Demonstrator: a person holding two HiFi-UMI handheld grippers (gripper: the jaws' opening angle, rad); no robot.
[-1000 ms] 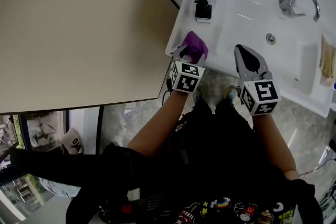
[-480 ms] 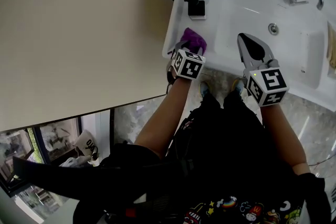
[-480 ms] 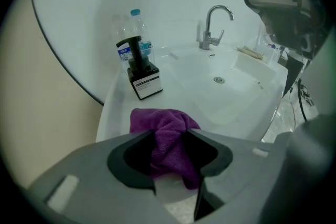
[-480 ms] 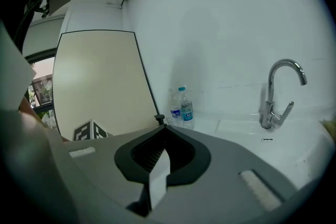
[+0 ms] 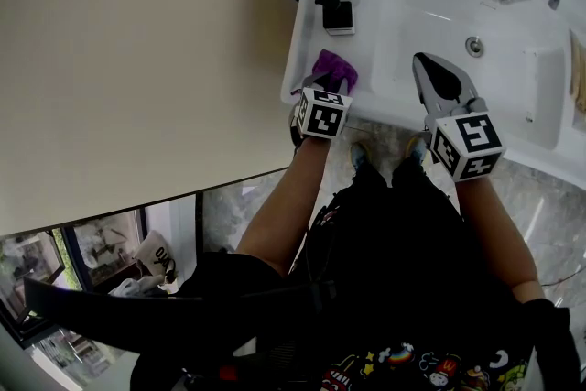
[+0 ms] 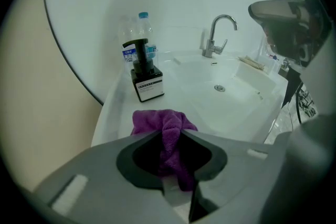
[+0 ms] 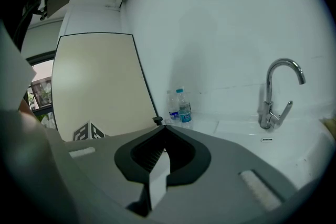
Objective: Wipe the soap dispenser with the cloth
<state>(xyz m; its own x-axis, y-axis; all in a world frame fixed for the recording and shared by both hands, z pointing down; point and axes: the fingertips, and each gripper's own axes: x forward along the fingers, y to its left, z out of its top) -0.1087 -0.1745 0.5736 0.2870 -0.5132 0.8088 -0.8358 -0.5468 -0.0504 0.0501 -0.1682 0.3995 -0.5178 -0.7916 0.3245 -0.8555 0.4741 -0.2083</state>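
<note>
left hand-held gripper [image 6: 172, 134] pinched on purple cloth [image 6: 163, 123], front left edge of tabletop [image 5: 307, 32] | right hand-held gripper [image 7: 164, 127] closed, empty, front edge | soap dispenser [image 6: 144, 76] upright toward back left corner | next: bring cloth up, rub gently, avoid tipping it

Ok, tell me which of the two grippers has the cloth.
The left gripper: its jaws pinch the purple cloth. The right gripper is shut too, but with nothing between its jaws.

My grey left gripper [image 5: 320, 85] and right gripper [image 5: 420, 61] bear black-and-white marker cubes [image 5: 468, 146]; black clothing [image 5: 385, 270], cartoon-printed.
</note>
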